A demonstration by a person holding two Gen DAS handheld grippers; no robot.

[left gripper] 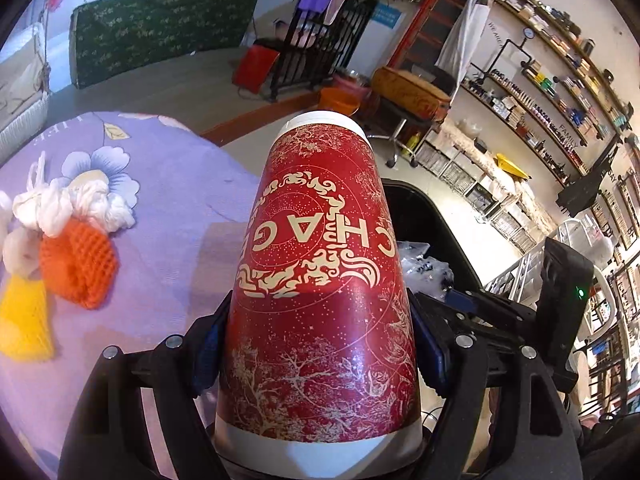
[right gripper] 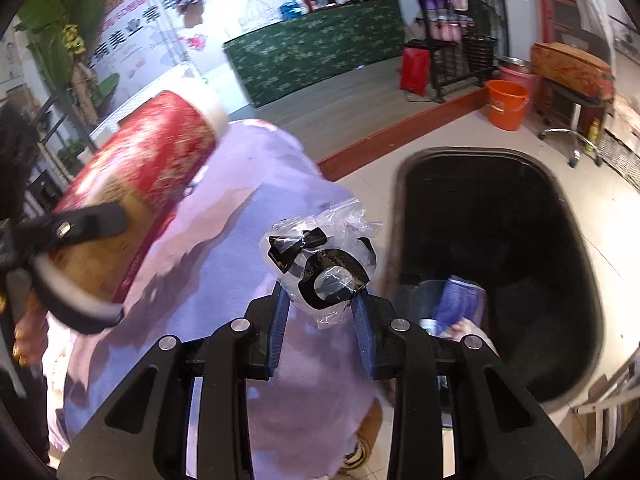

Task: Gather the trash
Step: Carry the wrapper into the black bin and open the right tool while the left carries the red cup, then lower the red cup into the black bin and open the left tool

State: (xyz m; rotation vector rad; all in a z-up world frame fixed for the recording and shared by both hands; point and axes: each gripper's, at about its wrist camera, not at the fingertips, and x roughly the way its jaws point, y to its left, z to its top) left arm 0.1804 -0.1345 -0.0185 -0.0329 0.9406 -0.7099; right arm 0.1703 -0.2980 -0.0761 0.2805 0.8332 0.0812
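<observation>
Fingers of the left hand-held gripper [left gripper: 320,344] are clamping wide around a red paper cup [left gripper: 320,280], holding it above the lilac-clothed surface [left gripper: 180,240]. The right hand-held gripper [right gripper: 322,312] is pinching crumpled clear plastic wrap with black tape [right gripper: 320,264] at the surface's edge. Beyond it, a black trash bin [right gripper: 500,260] is standing open on the floor. White tissues [left gripper: 72,200] and orange netting [left gripper: 80,264] are lying on the cloth.

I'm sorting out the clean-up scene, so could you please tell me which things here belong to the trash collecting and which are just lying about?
Part of the job:
- red paper cup, clamped in the left gripper
- crumpled plastic wrapper, in the right gripper
- black bin
- orange foam net and white tissue wad on the lilac cloth

Lying about:
- orange bucket
- stool
</observation>
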